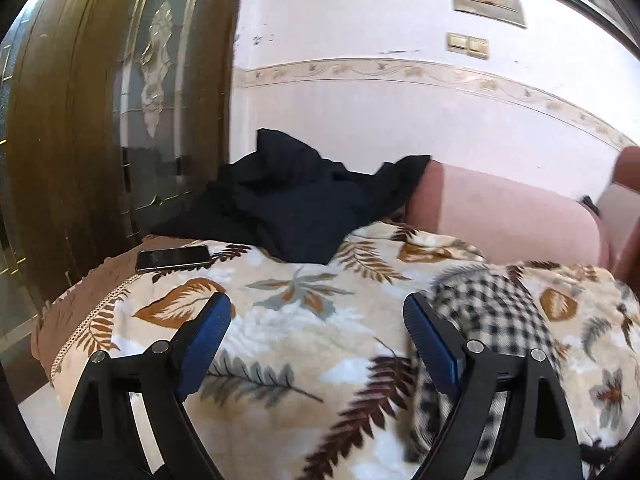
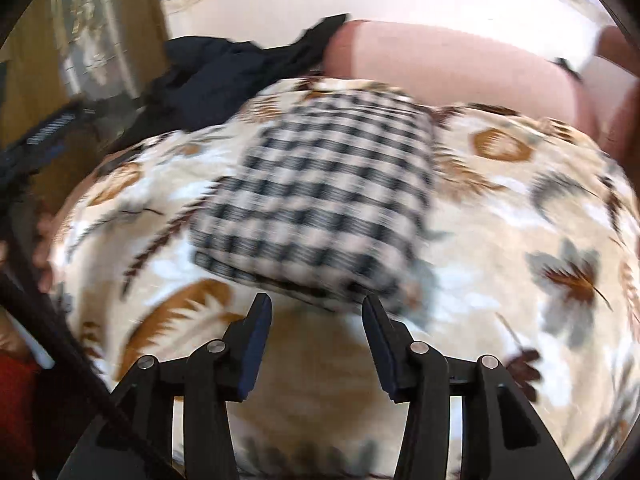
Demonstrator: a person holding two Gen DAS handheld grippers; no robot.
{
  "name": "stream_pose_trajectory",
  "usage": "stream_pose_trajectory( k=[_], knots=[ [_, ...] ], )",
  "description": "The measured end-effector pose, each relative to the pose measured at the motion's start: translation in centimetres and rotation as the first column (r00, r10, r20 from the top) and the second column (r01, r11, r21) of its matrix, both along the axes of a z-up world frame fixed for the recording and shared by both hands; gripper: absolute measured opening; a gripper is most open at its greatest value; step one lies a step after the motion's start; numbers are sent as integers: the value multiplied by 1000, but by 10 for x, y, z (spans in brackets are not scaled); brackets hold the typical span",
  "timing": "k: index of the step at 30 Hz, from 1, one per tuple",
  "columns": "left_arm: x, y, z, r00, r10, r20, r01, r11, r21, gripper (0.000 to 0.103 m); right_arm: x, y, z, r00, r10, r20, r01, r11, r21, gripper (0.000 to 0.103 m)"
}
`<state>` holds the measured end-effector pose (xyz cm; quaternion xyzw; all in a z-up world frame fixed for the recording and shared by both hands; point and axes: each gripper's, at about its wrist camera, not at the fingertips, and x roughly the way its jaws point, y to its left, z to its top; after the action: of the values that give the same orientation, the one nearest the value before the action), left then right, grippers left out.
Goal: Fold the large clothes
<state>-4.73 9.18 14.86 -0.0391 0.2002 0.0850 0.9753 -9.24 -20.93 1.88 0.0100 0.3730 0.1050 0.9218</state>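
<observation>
Garment from right claw: I see the checked garment [image 2: 320, 196] just ahead of my right gripper [image 2: 316, 316], its near edge slightly left of centre.
Long axis: it runs away from the claw, leaning right.
Nearer hand: right; my left gripper [image 1: 318, 312] has it off to its right side.
Claws: both parted, holding nothing; left wider.
Garment look: folded rectangle, probably several layers; blur hides the edges.

blurred: checked garment [image 2: 320, 196] | half-hidden: pink cushion [image 1: 508, 208] behind dark clothes [image 1: 288, 200]
</observation>
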Motion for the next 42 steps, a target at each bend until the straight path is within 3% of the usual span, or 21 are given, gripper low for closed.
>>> stream_pose_trajectory(
  k=[5, 9, 12, 14, 16, 19, 25, 29, 33, 35, 39, 42],
  knots=[
    [-21, -20, -18, 986, -102, -130, 98, 995, -36, 87, -8, -20, -14, 997, -78, 7, 78, 997, -10, 55],
    [-34, -38, -44, 959, -151, -239, 142, 988, -54, 87, -5, -24, -21, 994, -112, 15, 113, 993, -30, 55],
    [-32, -54, -63, 932, -189, -309, 186, 982, -38, 87, -1, -27, -18, 993, -119, 27, 119, 993, 7, 55],
    [-27, -61, -72, 917, -204, -342, 206, 978, -31, 87, 5, -27, -11, 992, -120, 50, 118, 993, 30, 49],
    [-26, -63, -77, 911, -217, -352, 216, 975, -43, 87, 15, -21, -10, 993, -101, 55, 101, 995, 1, 40],
    [-23, -63, -82, 905, -223, -363, 219, 974, -54, 87, 34, -14, -18, 995, -95, 41, 96, 995, -29, 39],
    [-17, -55, -89, 895, -216, -390, 209, 976, -61, 87, 63, -39, -39, 980, -176, -97, 181, 983, 43, 39],
    [-10, -47, -94, 884, -212, -416, 192, 977, -91, 87, 43, -43, -22, 975, -219, -37, 220, 975, 8, 40],
    [-6, -49, -96, 877, -223, -426, 191, 975, -116, 87, 32, -40, 6, 966, -238, 100, 232, 970, 65, 40],
    [-7, -54, -97, 875, -228, -428, 205, 974, -101, 87, 41, -34, 5, 975, -203, 89, 195, 977, 84, 40],
    [-9, -60, -99, 874, -228, -430, 220, 973, -68, 87, 62, -23, -30, 987, -160, -31, 161, 986, 34, 40],
    [-9, -60, -101, 874, -229, -428, 220, 973, -71, 87, 51, -26, -24, 984, -179, 1, 179, 983, 43, 47]
  ],
)
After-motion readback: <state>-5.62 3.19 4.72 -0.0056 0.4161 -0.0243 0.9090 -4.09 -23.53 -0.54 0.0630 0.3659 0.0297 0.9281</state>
